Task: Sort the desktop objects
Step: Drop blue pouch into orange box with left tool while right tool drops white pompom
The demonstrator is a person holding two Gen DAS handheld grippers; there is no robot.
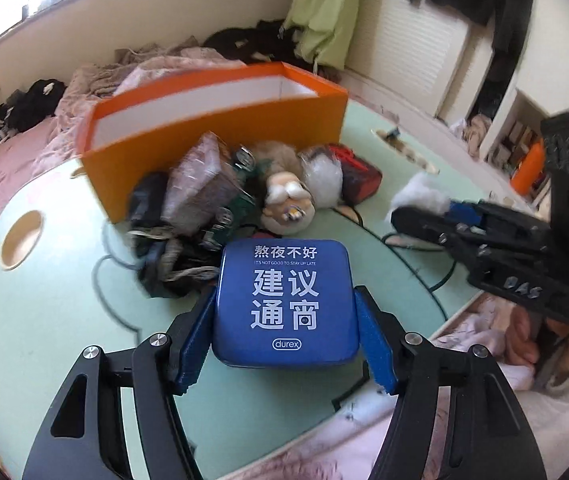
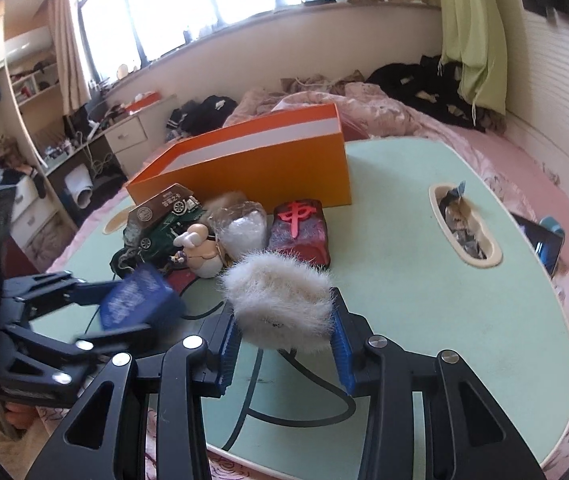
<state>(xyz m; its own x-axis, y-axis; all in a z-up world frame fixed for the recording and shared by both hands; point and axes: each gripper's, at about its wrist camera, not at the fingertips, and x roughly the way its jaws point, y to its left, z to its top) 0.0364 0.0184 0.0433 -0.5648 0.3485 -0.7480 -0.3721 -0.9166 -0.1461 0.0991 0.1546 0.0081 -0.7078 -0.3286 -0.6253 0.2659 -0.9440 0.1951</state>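
The left tool [image 1: 284,332] grips a blue tin [image 1: 286,300], the right tool [image 2: 284,344] a fluffy puff [image 2: 280,304], both near the orange box [image 2: 252,160]; the counter [image 2: 444,320] right of the box lies bare.

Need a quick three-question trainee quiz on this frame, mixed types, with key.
1. True or false: the left gripper holds a blue tin.
2. What is between the right gripper's pads? A) red block B) white fluffy item C) toy car
3. Fill in: the orange box stands ____ the pile of objects, seen from the grippers.

Key: 1 true; 2 B, the white fluffy item; 3 behind.
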